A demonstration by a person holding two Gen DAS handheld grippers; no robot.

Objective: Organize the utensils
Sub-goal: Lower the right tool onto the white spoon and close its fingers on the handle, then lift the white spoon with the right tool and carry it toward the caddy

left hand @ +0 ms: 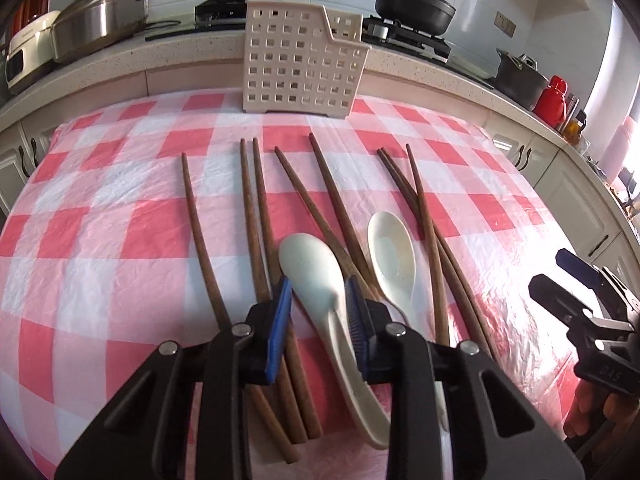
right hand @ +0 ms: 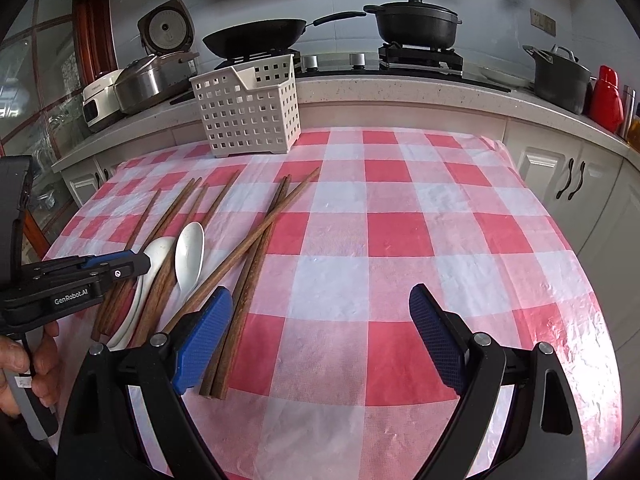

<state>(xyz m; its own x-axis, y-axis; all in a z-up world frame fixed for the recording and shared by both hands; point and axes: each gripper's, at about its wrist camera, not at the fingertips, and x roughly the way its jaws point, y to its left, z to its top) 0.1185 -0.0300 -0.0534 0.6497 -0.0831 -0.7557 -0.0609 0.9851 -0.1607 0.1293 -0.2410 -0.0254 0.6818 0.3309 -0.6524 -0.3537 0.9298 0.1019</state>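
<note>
Several brown wooden chopsticks [left hand: 256, 216] lie fanned out on the red-and-white checked tablecloth [left hand: 120, 220], with two white spoons among them. My left gripper [left hand: 318, 284] is down at the left spoon [left hand: 312, 268], its blue pads [left hand: 280, 328] against both sides just behind the bowl. The other spoon [left hand: 392, 256] lies face up to the right. In the right wrist view my right gripper [right hand: 320, 292] hovers open over bare cloth, a chopstick pair [right hand: 240, 312] beside its left finger. The left gripper [right hand: 132, 264] shows there over the spoons.
A white perforated utensil basket [left hand: 300, 60] stands upright at the table's far edge. Behind it runs a counter with a wok [right hand: 256, 38], black pots [right hand: 416, 24], a rice cooker [right hand: 160, 76] and a red bottle [right hand: 606, 96]. A hand [right hand: 36, 364] holds the left gripper's handle.
</note>
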